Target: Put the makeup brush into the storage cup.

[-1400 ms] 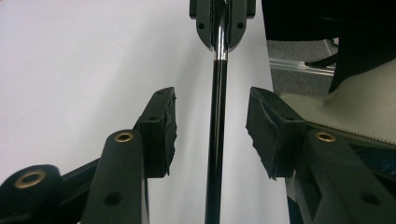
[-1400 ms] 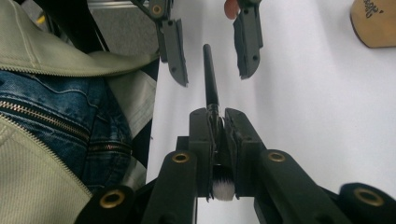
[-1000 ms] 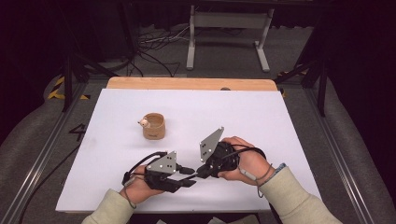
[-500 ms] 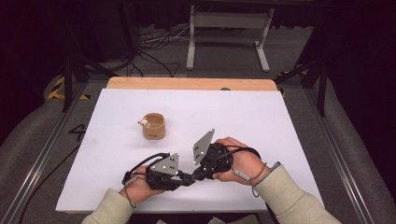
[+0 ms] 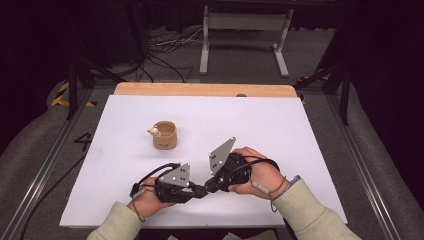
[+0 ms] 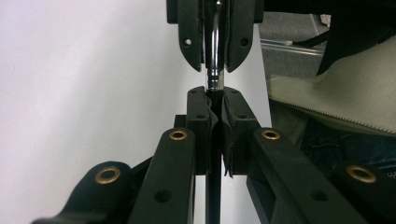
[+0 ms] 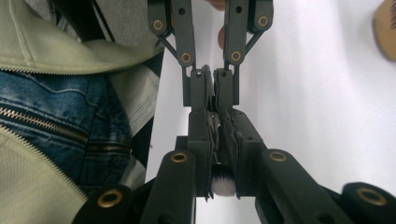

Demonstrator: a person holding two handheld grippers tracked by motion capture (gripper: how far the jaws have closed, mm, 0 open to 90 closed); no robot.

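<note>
White worktop (image 5: 300, 150). Brush (image 6: 213, 65) spans both tips: left hand-held gripper (image 5: 202, 190) clamped on its handle, right hand-held gripper (image 5: 209, 187), at 3 o'clock, just easing, on the bristle end. Cup (image 5: 164, 135) well apart, 11 o'clock.

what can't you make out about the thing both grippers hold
high view: the slim brush sits hidden between left gripper and right gripper, too small.
right gripper view: its jaws, just opening slightly around the brush, mask most of the white tuft.
left gripper view: bottom edge cuts off the handle.
high view: white bit on the wooden cup, too small to identify.
</note>
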